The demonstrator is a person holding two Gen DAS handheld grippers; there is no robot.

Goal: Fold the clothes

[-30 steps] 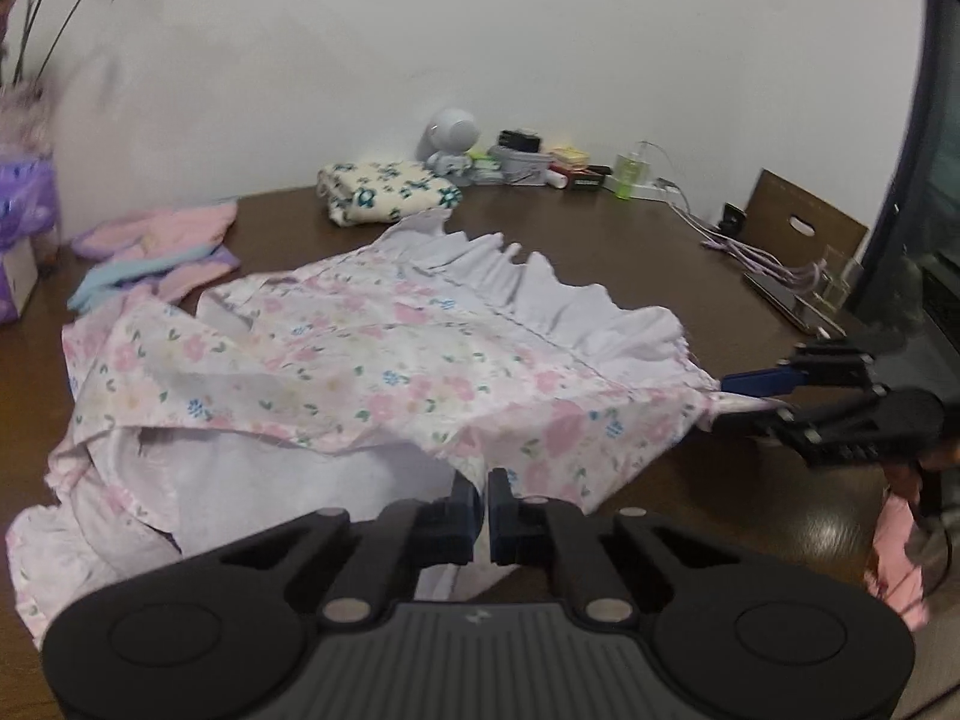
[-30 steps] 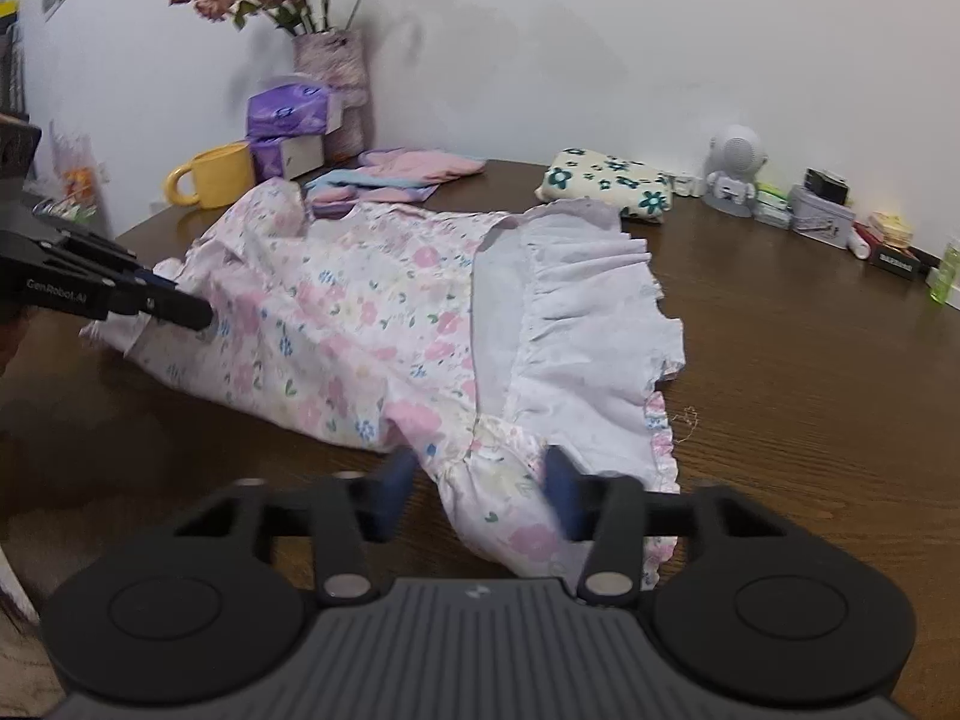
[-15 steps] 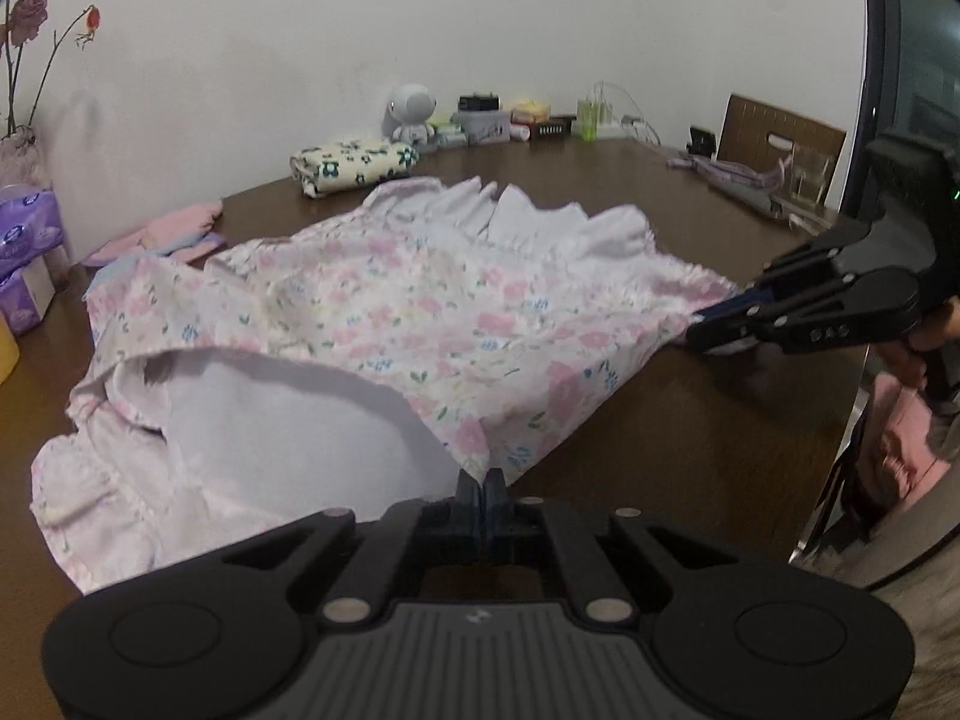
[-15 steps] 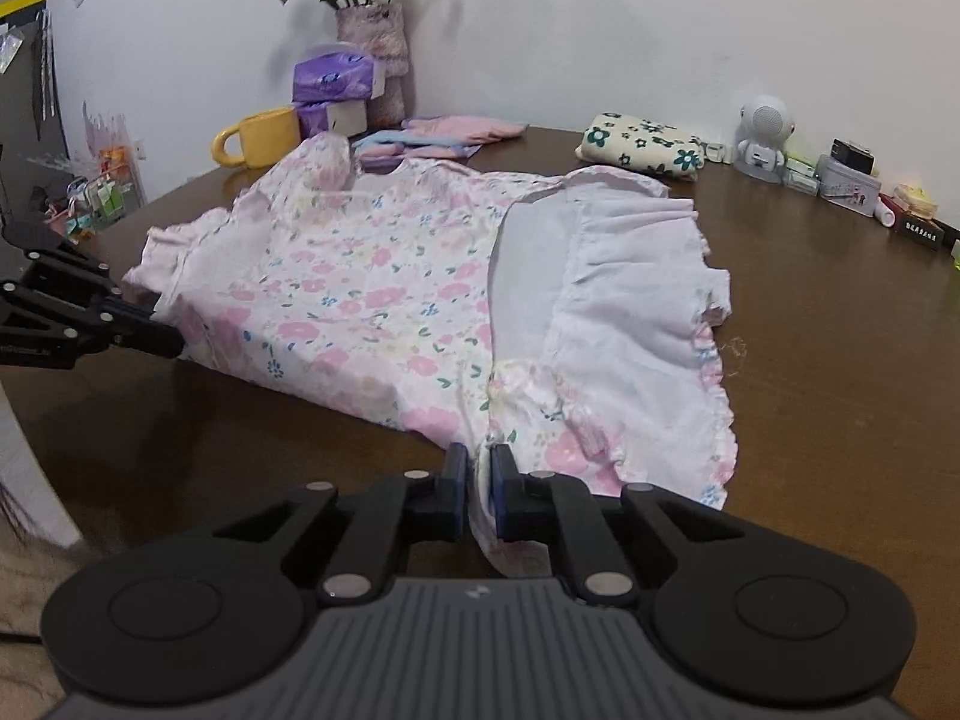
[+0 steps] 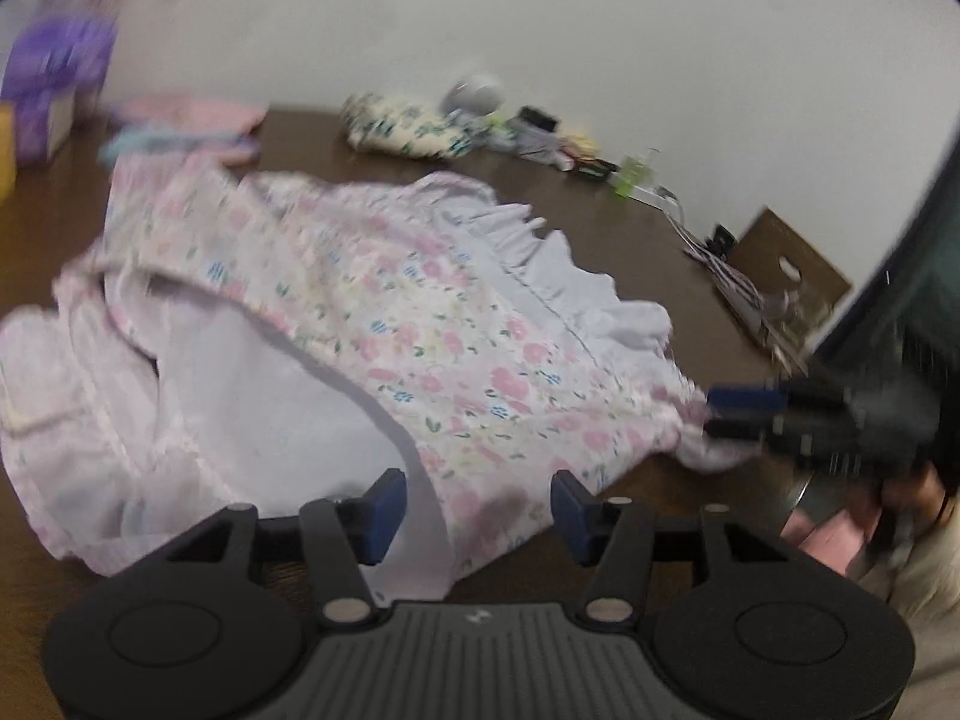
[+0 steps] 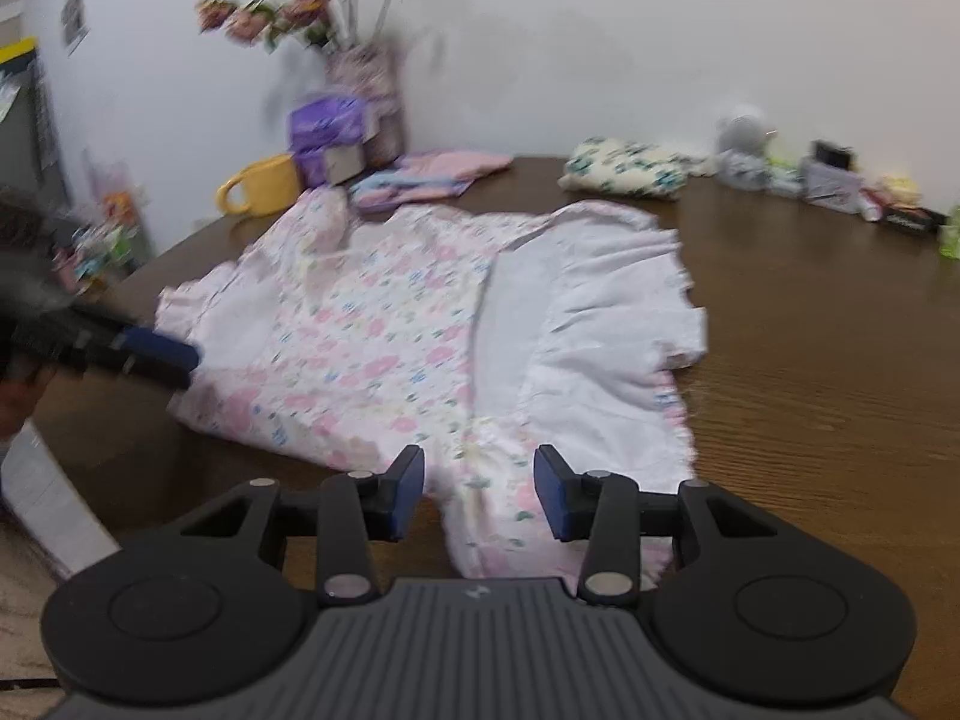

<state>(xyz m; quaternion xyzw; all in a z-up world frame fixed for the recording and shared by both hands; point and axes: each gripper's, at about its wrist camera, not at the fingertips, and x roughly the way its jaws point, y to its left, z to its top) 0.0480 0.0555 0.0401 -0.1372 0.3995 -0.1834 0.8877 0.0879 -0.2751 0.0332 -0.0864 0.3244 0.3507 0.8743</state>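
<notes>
A pink floral dress with a white ruffled lining lies spread on the brown table. In the left wrist view my left gripper has its jaws opening. The near hem lies loose between them, and the pads stand clear of the cloth. In the right wrist view my right gripper is opening as well, with a corner of the dress lying between its separated pads. Each gripper shows in the other's view: the right gripper at the dress's right end, the left gripper at its left edge.
A folded floral cloth and a stack of pink clothes lie at the back. A yellow mug, a purple tissue pack and a flower vase stand back left. Small items and cables line the back right.
Half a second ago both grippers were pinched shut on the dress's near edge. Now both sets of jaws stand apart and the cloth rests slack on the table. The left view has rolled.
</notes>
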